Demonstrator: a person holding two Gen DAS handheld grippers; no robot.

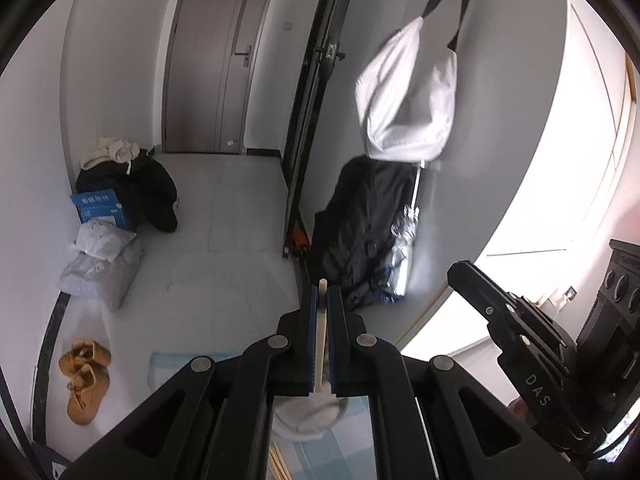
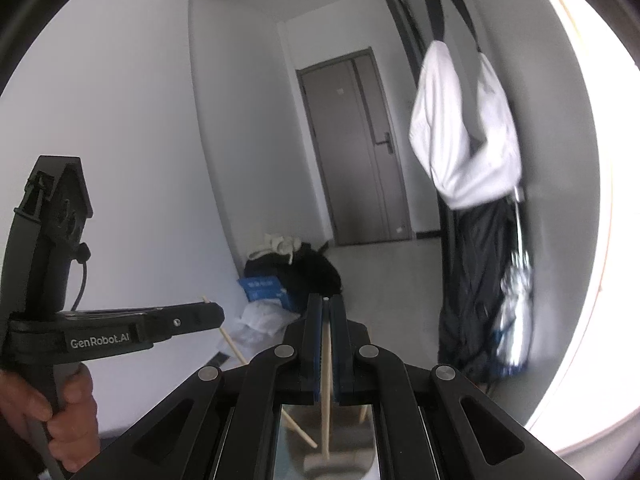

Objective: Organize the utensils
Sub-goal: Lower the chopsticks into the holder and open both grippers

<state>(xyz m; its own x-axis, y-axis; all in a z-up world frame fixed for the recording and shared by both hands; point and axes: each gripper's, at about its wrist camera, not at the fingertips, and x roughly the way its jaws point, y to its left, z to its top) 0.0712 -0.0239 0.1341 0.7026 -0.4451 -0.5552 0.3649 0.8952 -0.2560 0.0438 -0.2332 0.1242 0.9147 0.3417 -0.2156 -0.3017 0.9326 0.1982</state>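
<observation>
Left gripper [image 1: 320, 300] pinches a pale chopstick [image 1: 321, 344] tight between its pads — right gripper [image 2: 326, 312] clamps a wooden chopstick [image 2: 327, 380] too, both sticks raised above a grey holder [image 2: 336, 440].

walls: pale grey [image 1: 120, 60] | floor: light tiles [image 1: 224, 216] | door: grey-brown, shut [image 1: 216, 60] | window: bright glare at right [image 1: 592, 128] | clutter: dark clothes [image 1: 136, 188], blue box [image 1: 100, 206], tan boots [image 1: 84, 376], hanging white bag [image 1: 408, 96]
</observation>
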